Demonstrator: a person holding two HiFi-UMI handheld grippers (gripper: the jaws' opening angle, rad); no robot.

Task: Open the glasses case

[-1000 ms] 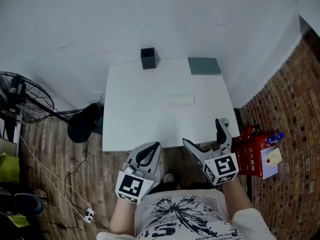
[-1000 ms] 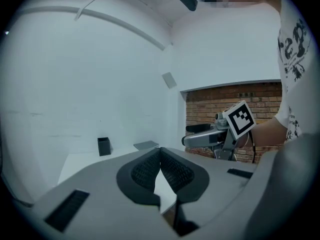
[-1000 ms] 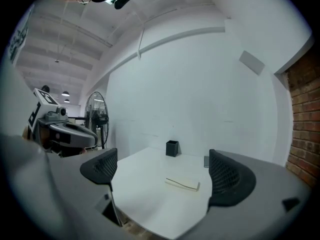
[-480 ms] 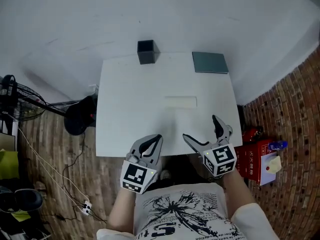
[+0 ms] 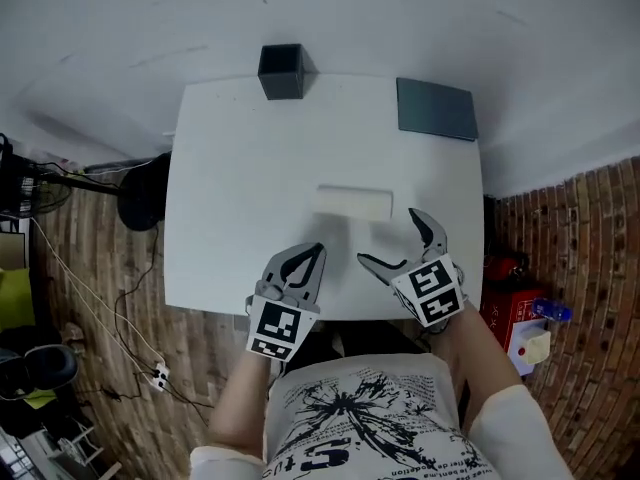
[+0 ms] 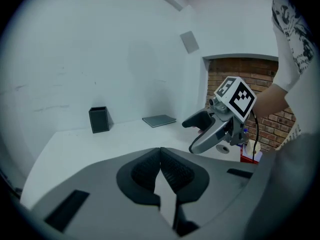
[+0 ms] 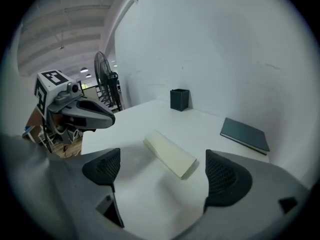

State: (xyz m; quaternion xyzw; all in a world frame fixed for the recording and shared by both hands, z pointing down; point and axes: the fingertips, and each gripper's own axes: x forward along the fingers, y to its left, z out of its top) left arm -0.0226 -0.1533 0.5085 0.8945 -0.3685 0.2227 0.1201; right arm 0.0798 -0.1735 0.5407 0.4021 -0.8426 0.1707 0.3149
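The glasses case [image 5: 353,203] is a long cream box lying closed near the middle of the white table [image 5: 240,188]. My right gripper [image 5: 390,238] hovers just in front of its right end, jaws wide and closing a little, with nothing between them. In the right gripper view the case [image 7: 170,155] lies a short way ahead of the two pads [image 7: 222,176], apart from them. My left gripper [image 5: 305,258] is shut and empty over the table's near edge, to the case's front left. The left gripper view shows its pads [image 6: 172,171] pressed together; the case is hidden there.
A black pen holder [image 5: 281,71] stands at the table's back edge. A dark grey notebook [image 5: 435,108] lies at the back right corner. On the brick floor a red box [image 5: 505,313] sits to the right, a fan's base [image 5: 140,193] and cables to the left.
Both grippers have moved forward and down, from in front of the table to over its near edge, closer to the case. The right gripper now tilts more steeply downward.
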